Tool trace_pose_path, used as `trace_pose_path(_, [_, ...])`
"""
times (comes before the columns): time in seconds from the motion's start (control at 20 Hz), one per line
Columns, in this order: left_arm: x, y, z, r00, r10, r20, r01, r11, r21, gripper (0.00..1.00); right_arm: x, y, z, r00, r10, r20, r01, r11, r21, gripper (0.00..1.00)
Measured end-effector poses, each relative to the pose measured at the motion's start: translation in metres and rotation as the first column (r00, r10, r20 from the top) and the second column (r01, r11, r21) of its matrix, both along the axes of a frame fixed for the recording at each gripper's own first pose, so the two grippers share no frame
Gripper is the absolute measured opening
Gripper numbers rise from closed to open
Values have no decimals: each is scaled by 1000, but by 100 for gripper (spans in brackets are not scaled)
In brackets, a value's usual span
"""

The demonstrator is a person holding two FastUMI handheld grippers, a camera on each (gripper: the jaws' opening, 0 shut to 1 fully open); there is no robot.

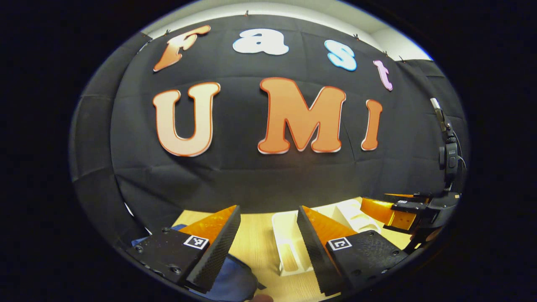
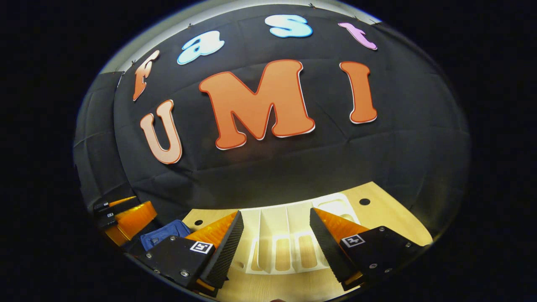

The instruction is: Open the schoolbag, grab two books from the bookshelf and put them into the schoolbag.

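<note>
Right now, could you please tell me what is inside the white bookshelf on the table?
The bookshelf has upright dividers and slotted bottoms showing the wooden table; no books visible. The right tongs hide part of it.

Schoolbag (image 1: 235,281) cut by edge; bookshelf (image 2: 279,247) partly behind jaws.

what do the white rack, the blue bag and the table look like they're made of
White rack: likely moulded plastic, smooth and slightly glossy, with rounded dividers and slotted openings. Blue bag: woven fabric, perhaps denim or canvas, matte with soft folds; only a corner shows. Table: pale wood or wood-look laminate, faint grain, with round holes in it. Which of the two is hard to tell.
</note>
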State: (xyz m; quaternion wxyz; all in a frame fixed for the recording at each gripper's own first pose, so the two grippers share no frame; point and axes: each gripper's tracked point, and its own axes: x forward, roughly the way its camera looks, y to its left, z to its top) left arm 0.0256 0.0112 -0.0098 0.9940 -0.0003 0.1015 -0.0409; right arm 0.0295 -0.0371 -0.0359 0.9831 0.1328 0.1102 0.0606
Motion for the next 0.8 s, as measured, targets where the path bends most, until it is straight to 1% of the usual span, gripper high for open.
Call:
trace_pose_path(0.1, [2,-8,10,998,15,58,-15,1000,-9,87,-3,-5,10,998,-8,58,10,1000,-24,96])
trace_pose_path(0.2, [-3,-12,15,995,39,90,-37,999,-18,87,-5,-12,25,991,-24,133,32,998,-56,96])
trace_pose_path(0.4, [-11,-21,31,985,54,165,-46,998,-47,86,-12,-20,57,958,-46,283,80,991,-111,96])
trace_pose_path(0.45, [-12,-24,37,980,50,191,-39,998,-58,86,-15,-21,63,948,-42,314,82,990,-117,100])
trace_pose_path(0.5, [-14,-25,42,976,62,208,-50,997,-66,86,-19,-22,67,940,-43,338,90,988,-125,96])
trace_pose_path(0.55, [-17,-22,41,971,75,225,-59,995,-77,87,-19,-21,70,933,-39,358,91,988,-129,97])
trace_pose_path(0.6, [-19,-22,41,968,83,237,-64,994,-84,83,-22,-21,71,928,-35,372,91,987,-133,96])
trace_pose_path(0.65, [-20,-21,40,966,98,241,-79,993,-87,83,-25,-23,71,924,-35,381,93,986,-135,96])
trace_pose_path(0.7, [-21,-21,37,965,108,240,-89,992,-86,88,-26,-24,71,919,-33,392,95,986,-139,96])
trace_pose_path(0.75, [-23,-21,35,964,113,240,-97,992,-78,83,-28,-23,74,911,-35,410,103,984,-143,96])
trace_pose_path(0.8, [-24,-22,36,962,114,249,-99,993,-70,88,-30,-23,77,902,-36,429,109,983,-146,96])
